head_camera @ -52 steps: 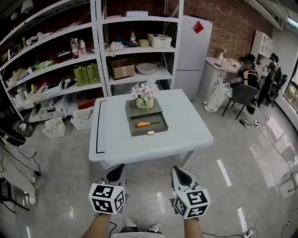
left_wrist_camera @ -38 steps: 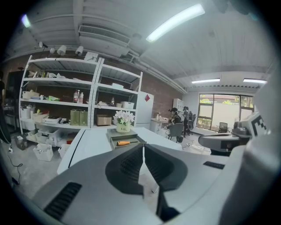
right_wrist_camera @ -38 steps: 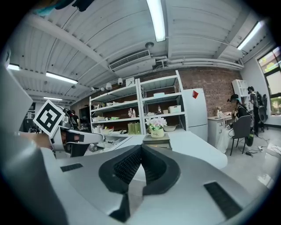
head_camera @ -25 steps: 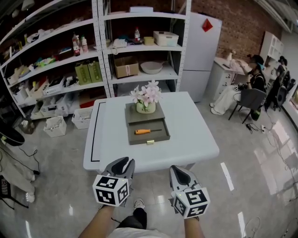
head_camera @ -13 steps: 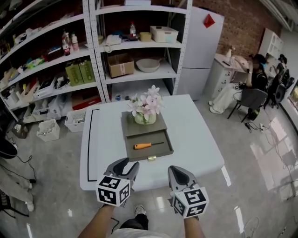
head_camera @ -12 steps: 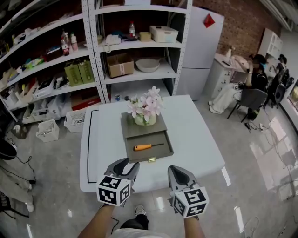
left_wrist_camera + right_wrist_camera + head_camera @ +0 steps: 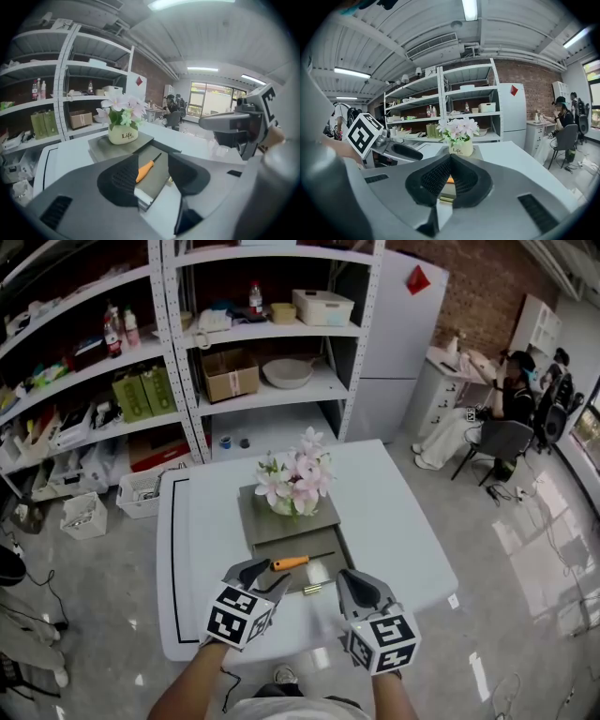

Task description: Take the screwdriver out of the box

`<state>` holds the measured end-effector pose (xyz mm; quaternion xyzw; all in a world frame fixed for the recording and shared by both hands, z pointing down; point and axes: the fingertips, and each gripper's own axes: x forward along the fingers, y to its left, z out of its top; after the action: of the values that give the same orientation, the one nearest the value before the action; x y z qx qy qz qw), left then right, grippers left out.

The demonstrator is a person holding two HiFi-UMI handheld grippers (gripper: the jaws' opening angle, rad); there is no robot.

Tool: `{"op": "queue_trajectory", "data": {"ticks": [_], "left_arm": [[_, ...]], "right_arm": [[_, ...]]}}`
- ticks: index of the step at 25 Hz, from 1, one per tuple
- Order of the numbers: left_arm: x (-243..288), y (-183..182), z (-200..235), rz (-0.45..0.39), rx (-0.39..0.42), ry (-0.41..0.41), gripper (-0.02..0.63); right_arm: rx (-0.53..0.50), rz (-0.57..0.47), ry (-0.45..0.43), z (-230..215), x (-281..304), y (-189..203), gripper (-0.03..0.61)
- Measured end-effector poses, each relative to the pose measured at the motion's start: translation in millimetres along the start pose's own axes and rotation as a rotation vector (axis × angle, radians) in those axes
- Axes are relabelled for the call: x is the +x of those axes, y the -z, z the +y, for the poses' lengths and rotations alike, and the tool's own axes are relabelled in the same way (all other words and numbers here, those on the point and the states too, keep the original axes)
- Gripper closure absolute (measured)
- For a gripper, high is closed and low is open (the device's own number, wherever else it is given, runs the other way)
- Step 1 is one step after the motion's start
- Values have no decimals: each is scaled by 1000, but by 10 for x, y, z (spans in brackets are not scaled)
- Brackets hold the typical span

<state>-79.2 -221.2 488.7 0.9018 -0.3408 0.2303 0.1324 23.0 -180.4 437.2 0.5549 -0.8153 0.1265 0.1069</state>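
A: Surface and room?
B: White table (image 7: 398, 521) on a glossy grey floor (image 7: 525, 577). Shelves (image 7: 234, 371) and fridge (image 7: 394, 334) at the far side, person (image 7: 514, 381) seated at a desk far right.
A: On the table?
B: Grey box (image 7: 323, 521) mid-table, flower pot (image 7: 284, 505) on top, drawer (image 7: 328, 565) pulled out toward the near side. Screwdriver (image 7: 292, 562) lies flat in the drawer, orange handle left, shaft right.
A: Tongs?
B: Left gripper (image 7: 153, 158) is opening, jaws wide apart, gripping nothing. Screwdriver shows through the gap, beyond the tips, untouched. Right gripper (image 7: 451, 159) has its jaws together, holding nothing, just right of the left one.
A: Edges, room to move?
B: Both grippers are over the table's near part, tips at the drawer front. Black line runs along the table's left side. Bare tabletop left and right of the box. Open floor right of the table, bins (image 7: 141, 491) on the floor left.
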Motion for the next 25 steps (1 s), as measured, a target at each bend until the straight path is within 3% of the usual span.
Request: {"op": "queue_trajectory", "data": {"ticks": [6, 15, 25], "left_arm": [[305, 84, -2, 151, 170, 121, 411], [743, 214, -27, 335, 398, 192, 412], [1159, 359, -39, 509, 485, 180, 414]], "right_arm": [[5, 7, 23, -121, 166, -66, 574], [21, 5, 2, -350, 345, -61, 574], [26, 33, -104, -778, 634, -100, 574]]}}
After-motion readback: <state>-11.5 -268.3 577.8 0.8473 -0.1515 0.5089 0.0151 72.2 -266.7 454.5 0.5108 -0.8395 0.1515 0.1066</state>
